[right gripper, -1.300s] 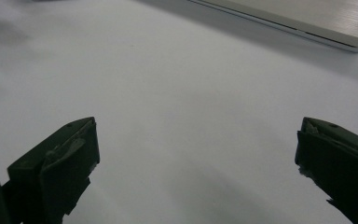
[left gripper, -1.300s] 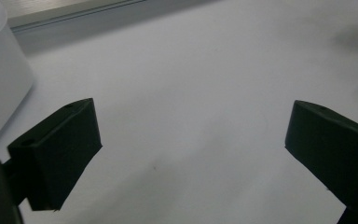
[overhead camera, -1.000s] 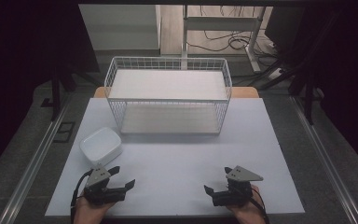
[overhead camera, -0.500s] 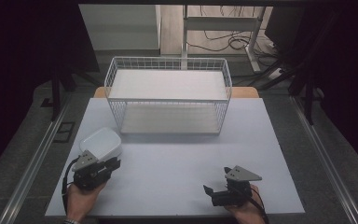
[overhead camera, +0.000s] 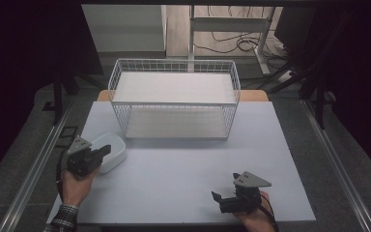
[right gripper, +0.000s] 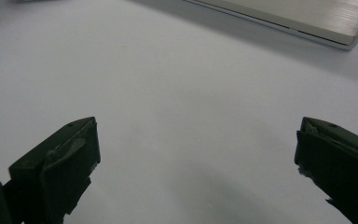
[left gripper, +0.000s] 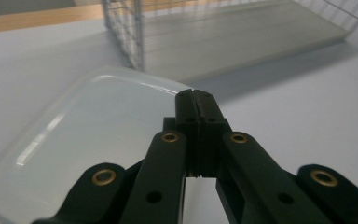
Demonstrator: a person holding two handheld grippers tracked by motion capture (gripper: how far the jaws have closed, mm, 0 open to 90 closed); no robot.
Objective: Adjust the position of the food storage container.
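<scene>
The white dish (overhead camera: 110, 151) sits on the table (overhead camera: 183, 174), front left, near the wire basket's (overhead camera: 174, 104) left corner. Your left gripper (overhead camera: 99, 153) is over the dish's rim w/ jaws just closed, pressed tight together; can't tell if the thin rim is pinched. Your right gripper (overhead camera: 218, 197) rests front right, jaws wide apart, holding nothing.
</scene>
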